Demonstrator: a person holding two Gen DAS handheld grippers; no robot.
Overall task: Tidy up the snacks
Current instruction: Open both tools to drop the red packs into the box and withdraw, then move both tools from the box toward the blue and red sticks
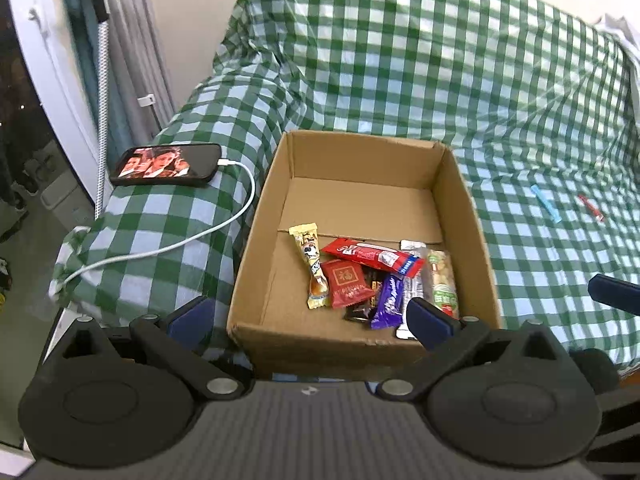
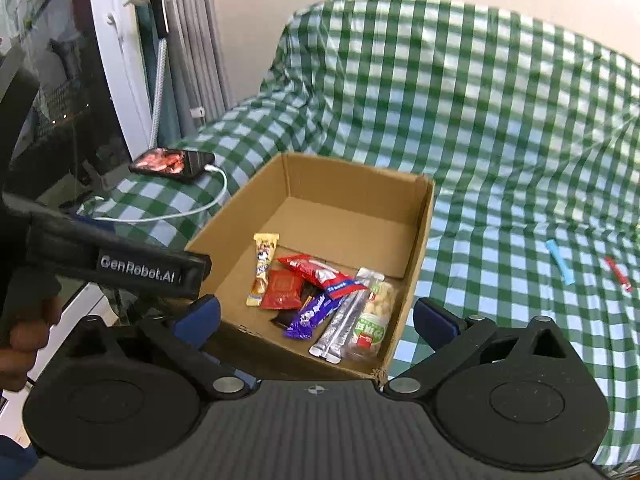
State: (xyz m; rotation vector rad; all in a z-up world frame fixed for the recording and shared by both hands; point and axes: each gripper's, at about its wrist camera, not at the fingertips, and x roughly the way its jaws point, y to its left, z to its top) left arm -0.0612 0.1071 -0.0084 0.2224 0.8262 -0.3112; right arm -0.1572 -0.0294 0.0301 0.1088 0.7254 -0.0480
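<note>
An open cardboard box [image 1: 260, 248] stands on the seat of a sofa under a green checked cover. In its near half lie several wrapped snacks: a gold bar [image 1: 310, 264], a red square packet [image 1: 347, 282], a long red packet [image 1: 376, 256], a purple bar [image 1: 389, 300], a silver stick and a pack of nuts [image 1: 442, 280]. My left gripper [image 1: 308, 316] hangs open above the box's near edge, holding nothing. My right gripper [image 2: 316, 314] is open and empty too, over the box's [image 2: 420, 236] near right corner. A blue stick [image 2: 560, 267] and a red stick [image 2: 618, 274] lie loose on the seat to the right.
A phone [image 1: 168, 164] with a lit screen rests on the sofa's left arm, and a white cable [image 1: 224, 224] trails from it. A window frame and a grey curtain stand further left. A hand [image 2: 28, 336] grips the left tool's black housing [image 2: 120, 268].
</note>
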